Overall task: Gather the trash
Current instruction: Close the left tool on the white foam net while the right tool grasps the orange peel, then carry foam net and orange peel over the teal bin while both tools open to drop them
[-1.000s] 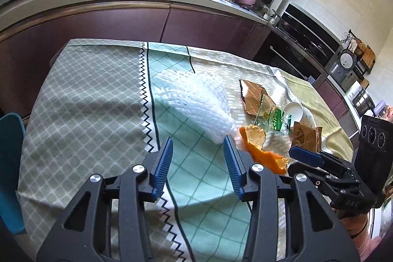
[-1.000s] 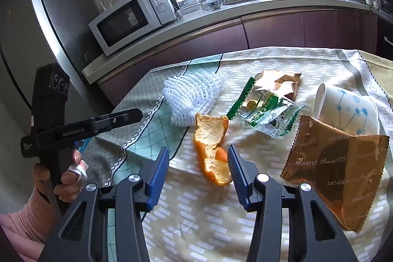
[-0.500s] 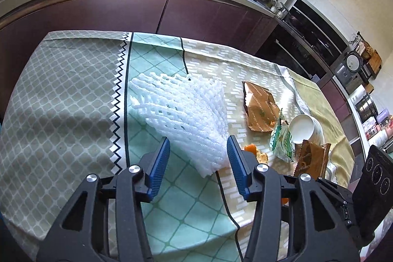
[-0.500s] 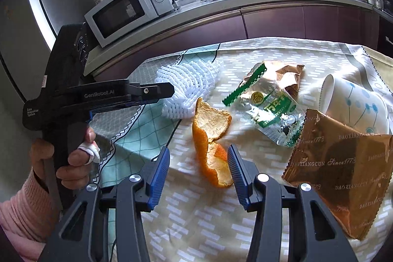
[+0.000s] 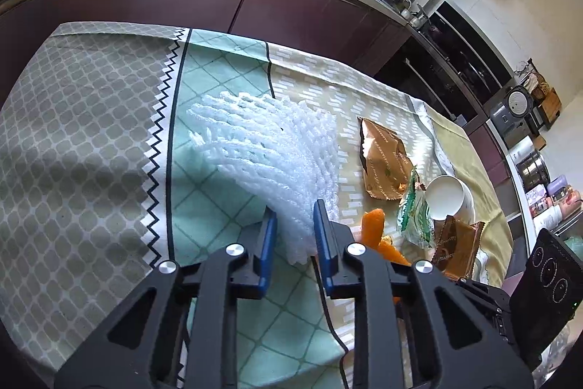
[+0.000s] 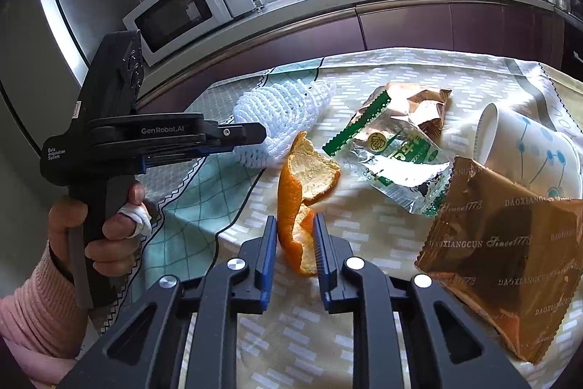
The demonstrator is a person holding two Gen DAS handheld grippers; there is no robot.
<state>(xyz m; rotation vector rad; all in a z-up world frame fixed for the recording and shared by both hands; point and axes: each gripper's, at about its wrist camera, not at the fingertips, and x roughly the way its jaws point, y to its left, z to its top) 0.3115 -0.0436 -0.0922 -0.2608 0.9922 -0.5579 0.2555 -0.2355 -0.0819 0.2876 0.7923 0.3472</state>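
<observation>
A white foam fruit net (image 5: 269,155) lies on the tablecloth; my left gripper (image 5: 291,225) is shut on its near end. It also shows in the right wrist view (image 6: 280,112). An orange peel (image 6: 297,203) stands between the pads of my right gripper (image 6: 293,236), which is shut on it. The peel also shows in the left wrist view (image 5: 375,228). A green-and-silver wrapper (image 6: 393,152), a small gold wrapper (image 6: 422,101) and a large gold wrapper (image 6: 510,261) lie to the right.
A white paper cup (image 6: 528,141) lies on its side at the right of the table. The patterned tablecloth (image 5: 91,152) covers the table. A kitchen counter with a microwave (image 6: 182,13) runs behind. The left hand-held gripper body (image 6: 120,133) is at the left.
Both grippers have closed: the left onto the foam net's near end after moving forward, the right onto the orange peel, which now stands up between its pads.
</observation>
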